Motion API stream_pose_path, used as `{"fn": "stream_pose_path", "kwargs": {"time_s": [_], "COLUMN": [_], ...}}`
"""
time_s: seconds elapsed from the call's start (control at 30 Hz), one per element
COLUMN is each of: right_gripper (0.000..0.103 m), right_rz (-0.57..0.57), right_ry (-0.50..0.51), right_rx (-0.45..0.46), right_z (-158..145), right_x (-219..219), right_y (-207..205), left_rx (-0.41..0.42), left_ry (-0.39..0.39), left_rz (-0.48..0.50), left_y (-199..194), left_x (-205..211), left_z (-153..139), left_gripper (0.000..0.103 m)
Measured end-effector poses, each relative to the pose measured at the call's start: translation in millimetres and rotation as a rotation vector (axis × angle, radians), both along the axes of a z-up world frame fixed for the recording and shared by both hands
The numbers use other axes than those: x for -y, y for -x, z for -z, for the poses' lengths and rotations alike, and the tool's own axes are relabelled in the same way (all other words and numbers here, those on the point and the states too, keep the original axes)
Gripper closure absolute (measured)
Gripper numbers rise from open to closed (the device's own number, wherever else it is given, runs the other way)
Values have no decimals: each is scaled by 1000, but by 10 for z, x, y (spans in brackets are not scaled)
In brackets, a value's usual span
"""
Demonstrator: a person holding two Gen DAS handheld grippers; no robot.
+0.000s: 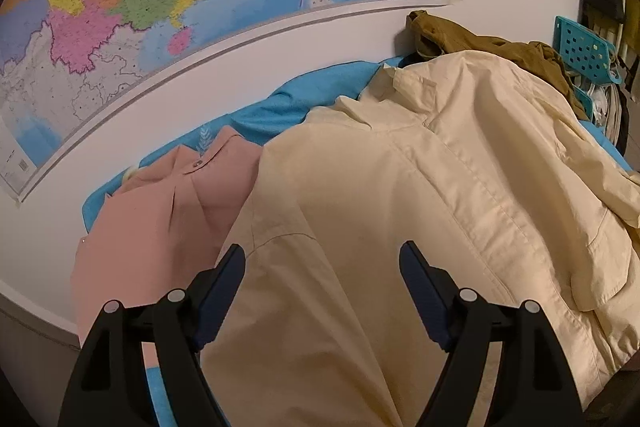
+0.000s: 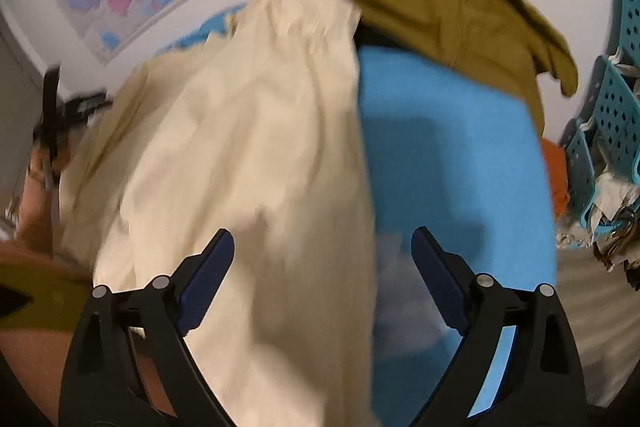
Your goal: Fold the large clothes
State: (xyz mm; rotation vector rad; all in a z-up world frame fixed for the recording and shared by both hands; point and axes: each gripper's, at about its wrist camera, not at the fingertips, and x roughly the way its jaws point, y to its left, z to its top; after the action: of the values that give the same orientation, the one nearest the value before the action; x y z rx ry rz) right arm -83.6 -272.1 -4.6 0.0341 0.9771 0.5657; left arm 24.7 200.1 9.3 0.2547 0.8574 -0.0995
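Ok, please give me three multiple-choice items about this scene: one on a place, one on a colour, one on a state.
1. Where does the pink shirt lie?
A. between the cream jacket and the wall
B. on the olive garment
C. in the teal basket

2. What colour is the bed sheet?
A. white
B. blue
C. red

3. How does the left tool stand?
A. shut on the jacket
B. shut on nothing
C. open above the jacket

Key: 1 A, the pink shirt lies wall-side; 2 B, blue shows beside the jacket; 3 C, its fingers stand apart.
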Motion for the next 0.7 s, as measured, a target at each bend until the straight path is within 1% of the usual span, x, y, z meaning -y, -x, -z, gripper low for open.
{"fn": "stream_pose_path", "kwargs": {"time_s": [0.03,0.07,0.1,0.13,0.17,0.23,0.27,0.33,0.43,0.5,0.6,0.63,0.67,0.7], "right_gripper": [80,99,100,100,100,100,98,98,96,90,83,79,64,47], "right_rz": [-22,-7,20,71,122,265,325,346,362,360,410,430,457,481], "right_ry": [-13,-14,22,75,78,45,57,58,161,157,114,84,51,25], "right_rx": [-12,-2,39,106,152,234,265,257,194,158,148,144,143,147], "right_z": [6,-42,-132,-299,-441,-733,-856,-875,-612,-414,-267,-241,-222,-218], "right_x": [-20,-3,-4,78,180,522,669,735,609,556,619,668,724,781], "right_y": [12,-4,-21,-28,-41,-53,-90,-203,-393,-450,-447,-442,-421,-383], "left_rx": [2,3,6,11,19,34,41,61,53,32,-6,-2,4,9], "left_ry": [-2,-5,-9,-14,-21,-20,-19,-15,0,9,48,51,59,67], "left_rz": [-6,-16,-22,-29,-38,-48,-51,-67,-70,-70,-48,-35,-11,4], "left_y": [2,6,13,28,65,143,193,343,556,713,1009,1116,1260,1350], "left_x": [4,1,-6,-19,-41,-98,-132,-230,-364,-434,-496,-493,-474,-454], "left_z": [-3,-13,-23,-40,-69,-121,-145,-178,-121,-38,62,77,83,88], "left_gripper": [26,26,26,26,26,26,26,26,23,23,23,23,22,18]}}
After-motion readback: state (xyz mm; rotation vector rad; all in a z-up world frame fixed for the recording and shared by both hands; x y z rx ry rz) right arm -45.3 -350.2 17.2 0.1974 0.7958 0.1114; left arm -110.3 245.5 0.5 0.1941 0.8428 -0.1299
